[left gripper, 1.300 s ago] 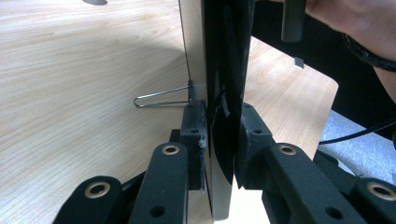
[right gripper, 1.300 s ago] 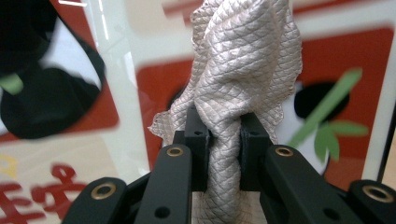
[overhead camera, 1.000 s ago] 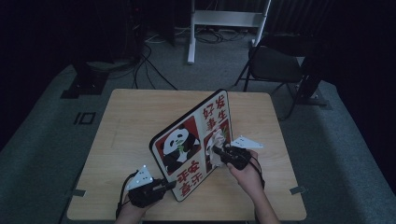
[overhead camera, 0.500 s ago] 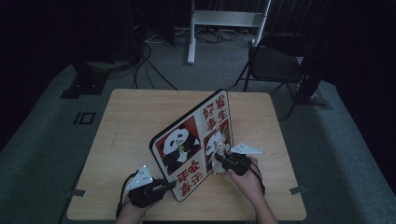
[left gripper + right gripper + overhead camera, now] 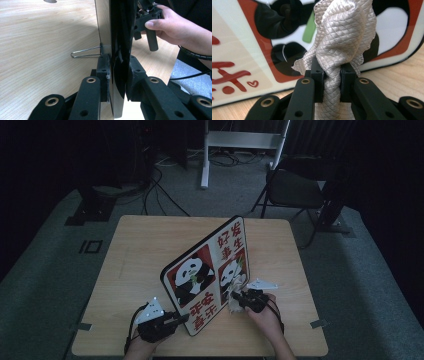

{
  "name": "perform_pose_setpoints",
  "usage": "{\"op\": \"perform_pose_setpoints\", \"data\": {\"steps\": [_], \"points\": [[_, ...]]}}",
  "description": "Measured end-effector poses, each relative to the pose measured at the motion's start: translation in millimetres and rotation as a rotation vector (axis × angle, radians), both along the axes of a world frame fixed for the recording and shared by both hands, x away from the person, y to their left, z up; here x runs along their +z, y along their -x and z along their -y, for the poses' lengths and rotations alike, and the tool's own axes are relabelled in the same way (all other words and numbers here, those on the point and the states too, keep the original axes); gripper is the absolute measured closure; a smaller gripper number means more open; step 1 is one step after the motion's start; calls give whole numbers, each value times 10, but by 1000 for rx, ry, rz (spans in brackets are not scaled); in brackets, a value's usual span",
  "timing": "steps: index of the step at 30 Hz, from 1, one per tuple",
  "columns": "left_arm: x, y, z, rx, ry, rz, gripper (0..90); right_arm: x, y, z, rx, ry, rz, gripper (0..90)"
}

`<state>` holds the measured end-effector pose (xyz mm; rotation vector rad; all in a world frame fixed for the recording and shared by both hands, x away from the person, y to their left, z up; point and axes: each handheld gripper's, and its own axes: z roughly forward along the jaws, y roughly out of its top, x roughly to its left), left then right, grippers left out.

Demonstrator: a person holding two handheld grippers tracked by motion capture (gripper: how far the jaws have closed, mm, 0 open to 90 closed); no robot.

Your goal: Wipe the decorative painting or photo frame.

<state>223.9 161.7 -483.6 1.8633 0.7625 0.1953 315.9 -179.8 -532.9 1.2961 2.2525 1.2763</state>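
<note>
A panda picture board point(image 5: 205, 275) with red panels and Chinese characters stands upright on the wooden table point(image 5: 140, 250). My left gripper point(image 5: 182, 319) is shut on the board's near lower edge; in the left gripper view its pads point(image 5: 103, 72) clamp the board edge point(image 5: 102, 25) from both sides. My right gripper point(image 5: 236, 301) is shut on a bunched cream quilted cloth point(image 5: 342, 32). The cloth point(image 5: 235, 291) rests against the lower right panda panel point(image 5: 242, 45), close to the tabletop.
A wire stand leg point(image 5: 85, 53) juts from the board's back onto the table. The person's other hand with the right gripper point(image 5: 150, 22) shows past the board. A dark folding chair point(image 5: 295, 185) and a white frame point(image 5: 240, 140) stand beyond the table's far edge, with cables on the floor.
My right gripper has slid down the board's face with the cloth, toward the table. The left gripper and the board have stayed put.
</note>
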Motion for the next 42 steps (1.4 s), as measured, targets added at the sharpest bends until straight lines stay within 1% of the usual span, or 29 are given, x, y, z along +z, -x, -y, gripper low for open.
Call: {"op": "perform_pose_setpoints", "data": {"steps": [4,7,9,10,11,12,15,20,21,24,26,28,31,33,34,36,37,38,39,40,41,42], "points": [[0,-3,-2,-2,2,-3,768,-83,17,7,-6,22,-17,780],[0,-4,-3,-4,2,-4,768,-127,25,20,-10,24,-33,781],[1,-4,-2,-4,2,-3,768,-109,30,30,-9,27,-37,783],[0,-2,-2,-2,2,-2,768,-80,40,35,-9,32,-33,783],[-1,-4,-4,-3,4,-4,768,-43,49,41,-8,24,-25,784],[-1,-4,-3,-2,4,-3,768,6,59,48,-6,12,-17,784],[-3,-7,-7,-4,5,-4,768,202,89,77,-4,-27,29,784],[-4,-8,-8,-5,4,-3,768,586,177,98,14,-123,120,785],[-4,-7,-8,-3,4,-3,769,641,188,96,19,-122,139,784],[-5,-6,-7,-3,4,-2,769,885,209,80,34,-157,193,784],[-6,-8,-8,-3,6,-4,769,1028,209,60,41,-170,226,784],[-5,-8,-9,-4,5,-3,769,1156,212,29,50,-185,257,784],[-7,-8,-7,-2,9,-4,769,1303,208,-21,58,-209,300,784],[-7,-9,-11,-4,7,-4,769,1405,196,-59,67,-222,323,783],[-8,-8,-10,-2,7,-3,769,1466,185,-85,67,-238,337,784],[-7,-10,-10,-4,9,-7,769,1549,165,-134,74,-238,349,783],[-9,-7,-9,-2,11,-6,769,1594,153,-165,77,-247,355,784],[-9,-8,-10,-3,10,-7,769,1646,136,-206,91,-252,360,783],[-9,-8,-10,-3,10,-7,769,1646,136,-206,91,-252,360,783],[-11,-7,-9,0,12,-6,769,1677,130,-234,98,-252,367,783],[-11,-9,-10,-2,12,-7,769,1781,114,-325,121,-264,385,783],[-10,-7,-9,0,10,-6,770,1821,107,-358,129,-271,396,783]]}}
